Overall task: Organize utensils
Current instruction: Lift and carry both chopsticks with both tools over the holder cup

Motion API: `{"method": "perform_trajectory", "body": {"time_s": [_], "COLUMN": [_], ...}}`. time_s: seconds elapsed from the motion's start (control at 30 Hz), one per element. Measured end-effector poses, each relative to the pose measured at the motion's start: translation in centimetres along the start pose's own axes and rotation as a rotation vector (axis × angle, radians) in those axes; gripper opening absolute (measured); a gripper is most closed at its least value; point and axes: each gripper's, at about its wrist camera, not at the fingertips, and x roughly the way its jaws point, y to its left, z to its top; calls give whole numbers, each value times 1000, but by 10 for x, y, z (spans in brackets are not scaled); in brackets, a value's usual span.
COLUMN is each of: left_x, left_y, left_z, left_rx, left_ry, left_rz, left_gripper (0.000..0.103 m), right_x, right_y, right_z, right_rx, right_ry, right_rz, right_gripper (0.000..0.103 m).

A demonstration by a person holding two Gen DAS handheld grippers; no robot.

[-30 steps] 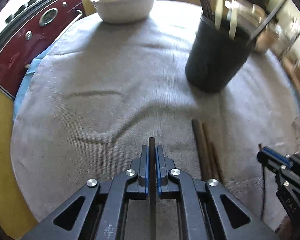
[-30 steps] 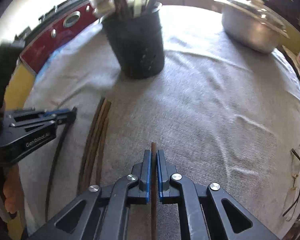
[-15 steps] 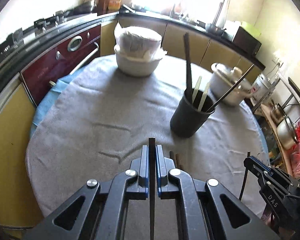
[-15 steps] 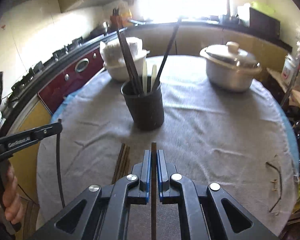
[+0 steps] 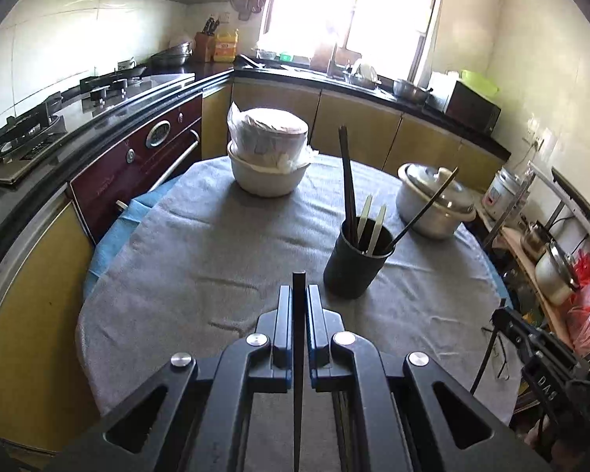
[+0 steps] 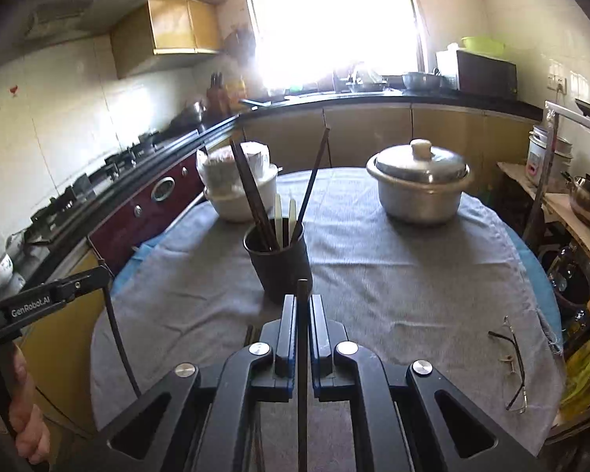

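Observation:
A black utensil holder (image 5: 356, 263) (image 6: 277, 263) stands upright on the grey-clothed round table (image 5: 216, 251), holding dark chopsticks and two pale ones. My left gripper (image 5: 299, 303) hangs above the near side of the table, shut on a dark chopstick (image 5: 298, 373) that runs back between its fingers. My right gripper (image 6: 303, 306) is shut on a brown chopstick (image 6: 302, 354) just in front of the holder. Each gripper shows in the other's view, the left gripper (image 6: 98, 275) and the right gripper (image 5: 499, 316), with its stick hanging down. Loose chopsticks (image 6: 249, 334) lie on the cloth, mostly hidden.
A stack of white bowls (image 5: 269, 157) sits at the far left of the table and a lidded metal pot (image 6: 419, 185) at the far right. Eyeglasses (image 6: 511, 365) lie near the right edge. A red oven (image 5: 137, 165) and counters ring the table. A hand (image 6: 23, 405) grips the left tool.
Both grippers have risen off the cloth with their chopsticks and tilted up, so the holder looks smaller and the kitchen has come into view. The loose chopsticks stayed on the table.

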Motion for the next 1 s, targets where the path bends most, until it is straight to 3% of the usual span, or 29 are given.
{"method": "perform_trajectory", "body": {"time_s": [0.23,0.6,1.0], "left_x": [-21,-49,-39], "left_y": [-3,-16,-34], "left_z": [11,56,126], "left_rx": [-18,-18,-27], "left_ry": [-57,-146,-238], "left_rz": [-17,-60,-89], "left_gripper": [6,6,6], "right_x": [-21,-53,-19], "right_y": [0,-11,-8], "right_z": [9,52,121], "right_rx": [24,140,182], "right_ry": [-77,-318,-453], "right_rz": [13,32,53], "right_gripper": [6,6,6]}}
